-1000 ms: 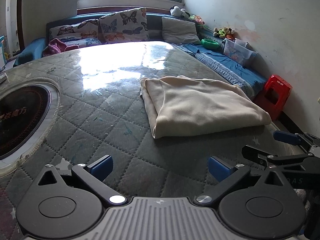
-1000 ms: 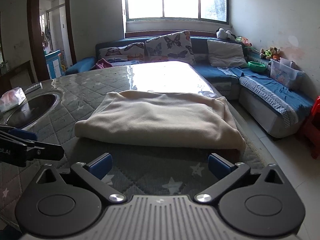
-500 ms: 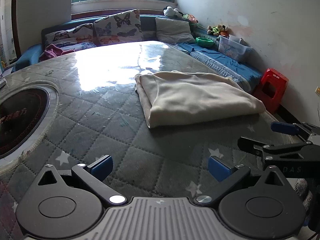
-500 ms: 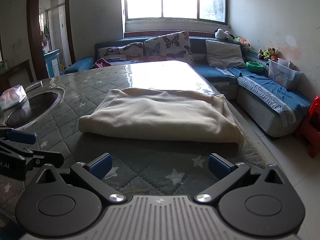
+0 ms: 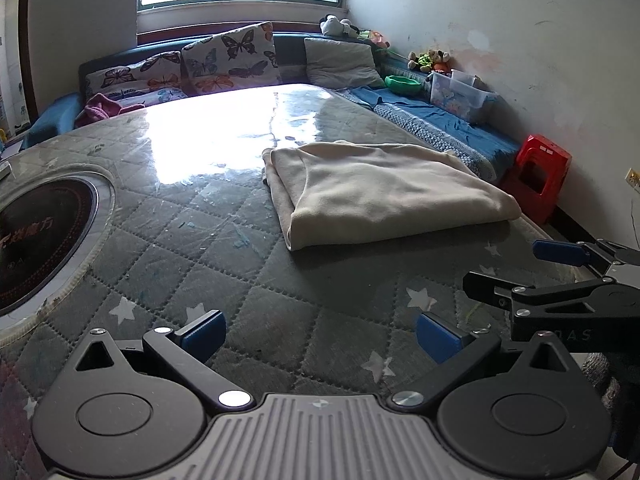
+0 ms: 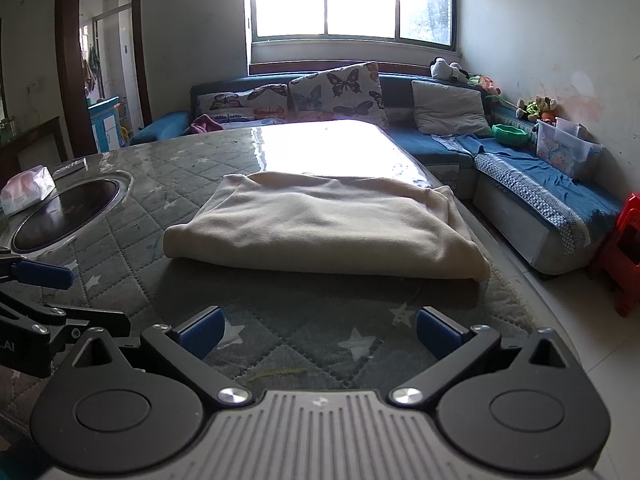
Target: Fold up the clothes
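A cream garment [image 5: 384,192] lies folded into a flat rectangle on the quilted grey table [image 5: 224,264]; it also shows in the right wrist view [image 6: 320,228]. My left gripper [image 5: 320,334] is open and empty, held over the table short of the garment. My right gripper [image 6: 318,330] is open and empty, also short of the garment's near edge. The right gripper shows at the right in the left wrist view [image 5: 536,268]. The left gripper shows at the left in the right wrist view [image 6: 48,296].
A round black cooktop [image 5: 36,236] is set into the table at the left, with a tissue pack [image 6: 26,190] beside it. A blue sofa [image 6: 520,184] with cushions runs behind and to the right. A red stool [image 5: 538,176] stands by the wall.
Both grippers have drawn back from the folded garment, which lies farther off now. Both stay open and empty. The garment has not moved.
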